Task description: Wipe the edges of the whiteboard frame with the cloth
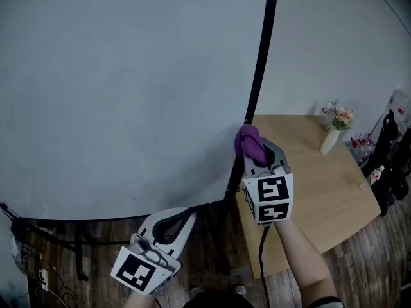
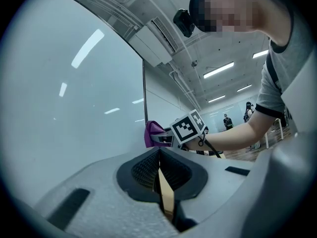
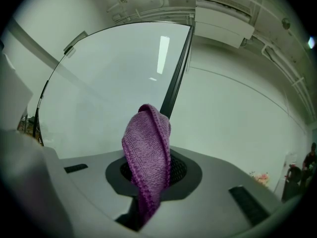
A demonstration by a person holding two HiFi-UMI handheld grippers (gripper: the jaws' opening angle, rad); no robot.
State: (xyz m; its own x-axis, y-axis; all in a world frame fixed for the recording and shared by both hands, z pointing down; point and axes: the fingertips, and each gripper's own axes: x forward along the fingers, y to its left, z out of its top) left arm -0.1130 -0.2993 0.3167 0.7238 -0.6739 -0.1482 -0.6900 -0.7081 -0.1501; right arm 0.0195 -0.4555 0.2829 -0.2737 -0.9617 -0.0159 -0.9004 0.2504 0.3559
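The head view is dim, flat and greyish, with the dark wooden plank floor [image 1: 376, 262] in shade. Both gripper views bend strongly and fade to black at their round edges. Long white ceiling strip lights [image 2: 218, 71] glare and lay pale streaks on the glossy white whiteboard panel [image 2: 74, 83]. The purple knitted cloth [image 3: 147, 152] is sharp.

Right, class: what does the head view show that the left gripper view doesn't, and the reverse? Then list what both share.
Head view only: a white vase of flowers. Left gripper view only: ceiling strip lights, distant bystanders, and a straight look along the left gripper, its jaws shut on nothing. Both: the whiteboard, its black frame, and the right gripper holding the purple cloth at that frame.
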